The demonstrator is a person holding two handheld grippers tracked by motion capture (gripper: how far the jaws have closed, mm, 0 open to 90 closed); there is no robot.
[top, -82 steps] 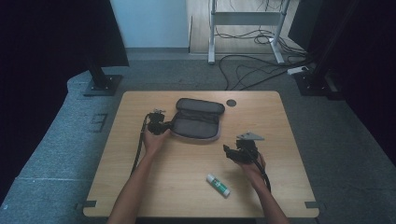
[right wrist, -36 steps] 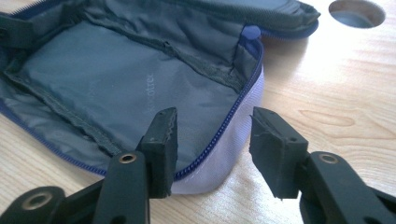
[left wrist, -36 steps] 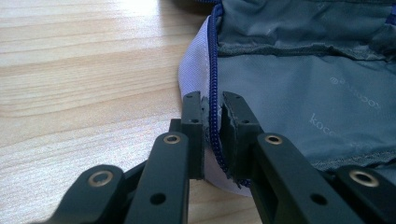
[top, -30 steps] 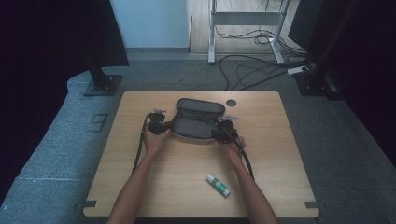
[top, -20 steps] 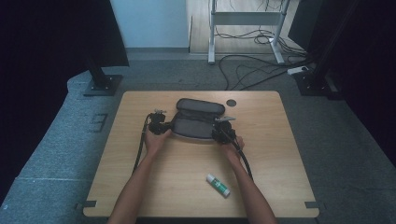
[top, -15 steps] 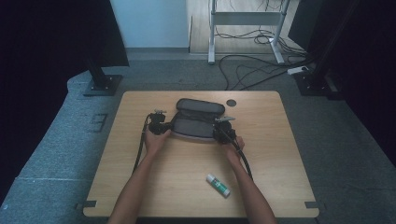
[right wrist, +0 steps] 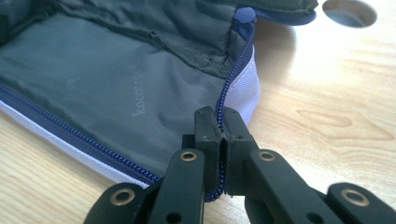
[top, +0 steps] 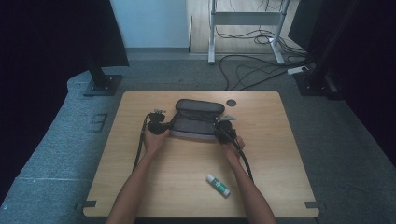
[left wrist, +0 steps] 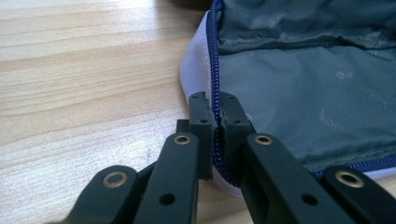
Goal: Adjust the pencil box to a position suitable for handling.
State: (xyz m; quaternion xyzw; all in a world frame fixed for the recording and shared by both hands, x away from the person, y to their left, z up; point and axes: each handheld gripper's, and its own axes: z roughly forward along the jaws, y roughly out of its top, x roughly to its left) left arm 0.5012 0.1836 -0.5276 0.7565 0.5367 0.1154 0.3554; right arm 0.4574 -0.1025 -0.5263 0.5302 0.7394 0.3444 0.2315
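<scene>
An open pencil case [top: 196, 119] with grey lining and a blue zipper lies on the wooden table [top: 275, 154], lid folded back. My left gripper [top: 158, 122] is at its left end. In the left gripper view the jaws have just closed and pinch the zippered edge [left wrist: 215, 100] of the case [left wrist: 299, 93]. My right gripper [top: 223, 129] is at the case's right end. Its jaws have also just closed, clamped on the zipper edge [right wrist: 223, 105] of the case [right wrist: 116, 79]. A glue stick [top: 218, 185] lies nearer the front edge.
A round cable hole [top: 231, 103] sits in the table behind the case, also seen as a hole [right wrist: 349, 11] in the right gripper view. Cables and a desk frame [top: 243, 28] stand on the floor beyond the table.
The right hand moved from the table's right side up to the case's right end. Both grippers then settled against the case's ends and stayed there.
</scene>
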